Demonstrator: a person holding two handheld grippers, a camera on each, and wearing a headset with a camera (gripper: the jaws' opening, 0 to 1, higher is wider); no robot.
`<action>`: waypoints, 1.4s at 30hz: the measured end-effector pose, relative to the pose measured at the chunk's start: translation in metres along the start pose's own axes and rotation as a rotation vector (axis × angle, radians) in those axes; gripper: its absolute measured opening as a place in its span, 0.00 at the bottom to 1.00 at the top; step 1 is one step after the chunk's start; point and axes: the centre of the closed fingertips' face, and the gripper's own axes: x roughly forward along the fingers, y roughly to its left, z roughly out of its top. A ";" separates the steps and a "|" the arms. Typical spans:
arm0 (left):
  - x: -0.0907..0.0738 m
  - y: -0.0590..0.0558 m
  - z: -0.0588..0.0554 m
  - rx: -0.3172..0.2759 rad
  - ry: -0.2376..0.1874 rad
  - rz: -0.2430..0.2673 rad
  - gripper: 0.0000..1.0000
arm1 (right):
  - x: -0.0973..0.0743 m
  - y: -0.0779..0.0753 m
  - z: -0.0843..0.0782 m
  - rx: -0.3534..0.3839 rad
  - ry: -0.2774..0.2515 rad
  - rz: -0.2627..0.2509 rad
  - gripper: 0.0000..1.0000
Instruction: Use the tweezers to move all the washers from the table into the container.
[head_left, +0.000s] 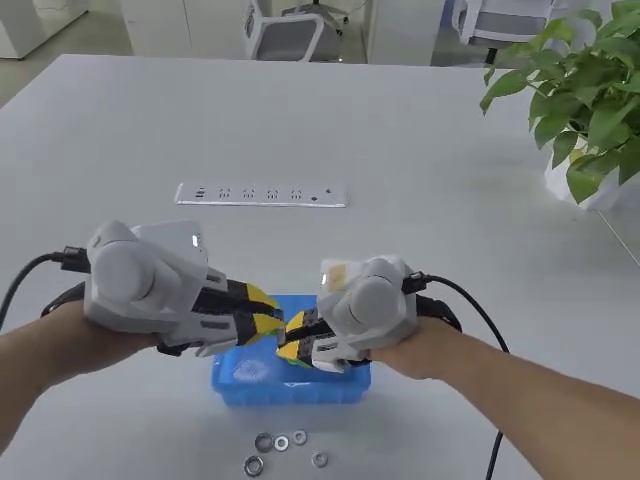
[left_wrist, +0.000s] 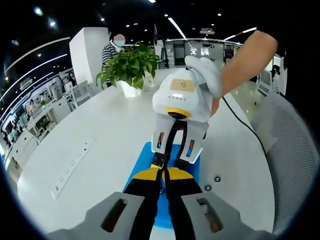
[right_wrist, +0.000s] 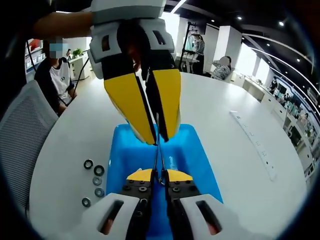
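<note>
Barely started, I'd say: 5 silver metal washers (head_left: 281, 442) lay on white table (head_left: 400, 150) by blue plastic container (head_left: 300, 392); left gripper (left_wrist: 163, 174) & right gripper (right_wrist: 159, 176) both clamped thin steel tweezers (right_wrist: 158, 150), tip gap unclear.

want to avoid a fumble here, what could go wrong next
The tweezers are gripped by the left gripper and right gripper over the blue container; a loose handover may drop them in. The washers lie flat and close together on the table, so the tips may skid off or scatter them.

Head view looks down on the container (head_left: 290, 388) (at 6 o'clock); gripper views face each other closely across it.
</note>
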 end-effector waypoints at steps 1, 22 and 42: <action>0.000 0.000 0.000 0.007 0.001 -0.005 0.08 | 0.000 0.000 0.000 -0.001 0.000 0.000 0.09; 0.001 0.000 0.004 0.022 -0.007 -0.024 0.05 | -0.006 -0.002 -0.001 -0.056 0.034 -0.038 0.14; -0.012 -0.010 0.023 0.030 -0.019 -0.021 0.05 | -0.041 0.005 0.015 -0.048 0.004 -0.085 0.21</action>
